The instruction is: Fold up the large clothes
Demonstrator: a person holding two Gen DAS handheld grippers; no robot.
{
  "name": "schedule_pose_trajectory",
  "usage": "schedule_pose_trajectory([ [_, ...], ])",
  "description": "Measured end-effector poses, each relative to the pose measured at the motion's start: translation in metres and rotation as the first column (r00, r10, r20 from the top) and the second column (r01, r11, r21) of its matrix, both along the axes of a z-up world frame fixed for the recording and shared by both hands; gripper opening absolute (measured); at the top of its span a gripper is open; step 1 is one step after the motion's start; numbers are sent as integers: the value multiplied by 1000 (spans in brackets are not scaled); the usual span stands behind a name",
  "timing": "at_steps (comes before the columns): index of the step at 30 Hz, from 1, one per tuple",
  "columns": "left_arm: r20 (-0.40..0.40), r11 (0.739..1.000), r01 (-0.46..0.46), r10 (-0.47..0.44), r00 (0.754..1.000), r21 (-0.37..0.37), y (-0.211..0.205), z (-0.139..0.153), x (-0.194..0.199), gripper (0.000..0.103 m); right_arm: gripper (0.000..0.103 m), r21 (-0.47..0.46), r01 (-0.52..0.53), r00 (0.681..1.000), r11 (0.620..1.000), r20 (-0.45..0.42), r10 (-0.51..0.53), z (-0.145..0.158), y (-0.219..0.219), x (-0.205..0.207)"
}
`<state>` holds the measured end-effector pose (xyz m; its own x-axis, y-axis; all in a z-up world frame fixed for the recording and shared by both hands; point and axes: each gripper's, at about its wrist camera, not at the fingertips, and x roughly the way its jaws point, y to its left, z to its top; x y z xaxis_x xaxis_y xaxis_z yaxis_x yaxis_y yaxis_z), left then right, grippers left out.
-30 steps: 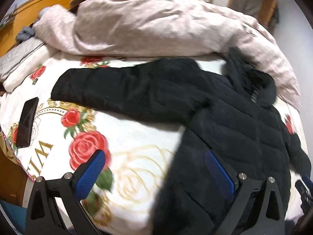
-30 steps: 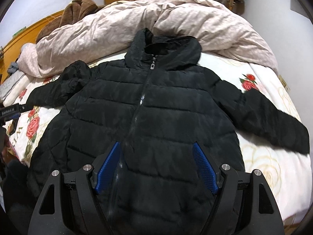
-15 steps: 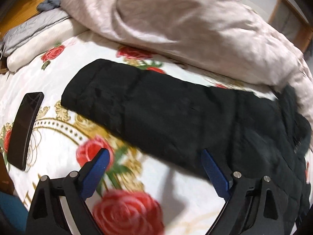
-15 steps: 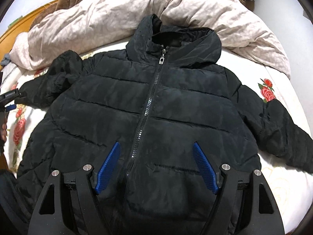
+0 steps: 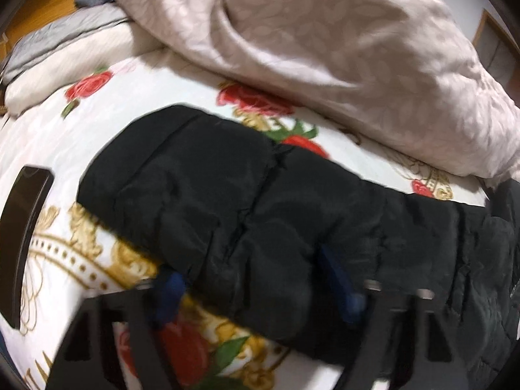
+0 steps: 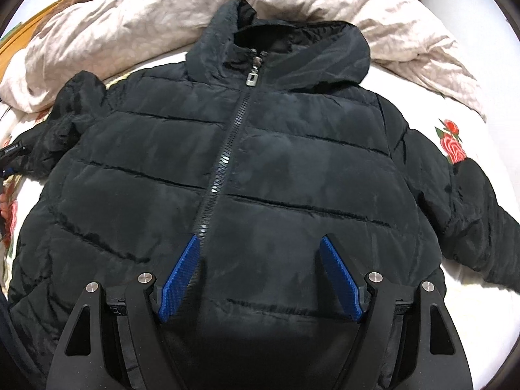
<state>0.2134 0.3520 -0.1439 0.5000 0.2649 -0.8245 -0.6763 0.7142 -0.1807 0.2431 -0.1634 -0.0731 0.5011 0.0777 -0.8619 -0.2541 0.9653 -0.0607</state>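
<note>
1. The black puffer jacket (image 6: 260, 169) lies face up on the bed, zipped to the collar, with quilted bands running across its chest and its hood (image 6: 286, 42) spread flat against the bedding behind.
2. Its zipper (image 6: 224, 159) runs down the middle of the front, a silver pull (image 6: 252, 78) hanging just under the collar.
3. Both sleeves stretch outward; the sleeve (image 5: 227, 211) in the left wrist view lies straight across the sheet, its cuff end toward the picture's left.
4. The left gripper (image 5: 256, 289) sits on that sleeve with the padded fabric bulging between its blue pads (image 5: 338, 279); its jaws are closing, and the blur hides whether the pads press yet.
5. The right gripper (image 6: 260, 276) hovers over the jacket's lower front, jaws wide apart, nothing between them but the cloth below.
6. The bedsheet (image 5: 97, 123) under the jacket is white with red roses and gold scrollwork.
7. A crumpled pale pink duvet (image 5: 325, 39) is heaped beyond the sleeve and touches the hood.
8. A dark phone (image 5: 22, 234) lies on the sheet near the cuff, apart from it.
9. A pillow (image 5: 74, 52) with grey cloth on it sits at the far left.
</note>
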Motion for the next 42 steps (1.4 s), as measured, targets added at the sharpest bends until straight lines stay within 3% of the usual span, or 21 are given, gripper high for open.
schedule_pose_trajectory([
  [1, 14, 1000, 21, -21, 1000, -12, -1, 3, 2, 39, 76, 1, 6, 1000, 1000, -1, -6, -1, -2, 0],
  [2, 19, 999, 31, -31, 999, -11, -4, 8, 4, 27, 76, 2, 12, 1000, 1000, 0, -12, -1, -5, 0],
  [4, 28, 999, 49, -49, 998, 3, -9, 21, 7, 20, 76, 5, 21, 1000, 1000, 1, -21, 0, -10, -1],
  [8, 103, 994, 109, -111, 988, 22, -30, 66, 5, 17, 76, 23, 42, 999, 999, 7, -42, 5, -23, -8],
  [12, 211, 977, 203, -212, 954, 62, -67, 131, 1, 17, 76, 48, 56, 998, 997, 24, -57, 16, -35, -20],
  [15, 285, 950, 296, -311, 907, 94, -105, 180, 1, 17, 76, 71, 71, 996, 995, 40, -74, 25, -46, -30],
  [18, 329, 907, 401, -420, 846, 127, -150, 220, 6, 17, 76, 95, 91, 994, 991, 59, -97, 34, -59, -39],
  [22, 351, 828, 540, -555, 754, 149, -221, 247, 24, 17, 76, 125, 123, 988, 984, 78, -133, 43, -78, -51],
  [26, 352, 749, 653, -645, 678, 113, -287, 243, 43, 17, 76, 150, 158, 981, 976, 86, -172, 45, -101, -63],
  [29, 322, 681, 727, -708, 628, 80, -340, 223, 60, 17, 76, 163, 190, 975, 968, 81, -205, 44, -122, -71],
  [32, 275, 632, 773, -754, 597, 53, -384, 195, 76, 17, 76, 170, 231, 967, 958, 69, -245, 39, -143, -77],
  [34, 238, 614, 788, -771, 590, 35, -409, 173, 88, 20, 76, 175, 260, 961, 950, 54, -272, 34, -157, -79],
  [36, 220, 594, 804, -784, 581, -7, -427, 151, 101, 29, 76, 179, 286, 955, 942, 33, -296, 27, -169, -80],
  [38, 208, 573, 817, -793, 573, -66, -441, 132, 107, 50, 76, 179, 303, 950, 936, 19, -311, 21, -177, -82],
  [40, 218, 550, 827, -799, 561, -114, -453, 121, 110, 64, 76, 181, 314, 947, 932, 12, -321, 18, -184, -82],
  [42, 218, 531, 837, -808, 547, -133, -460, 118, 104, 69, 76, 187, 319, 945, 929, 14, -327, 18, -188, -81],
])
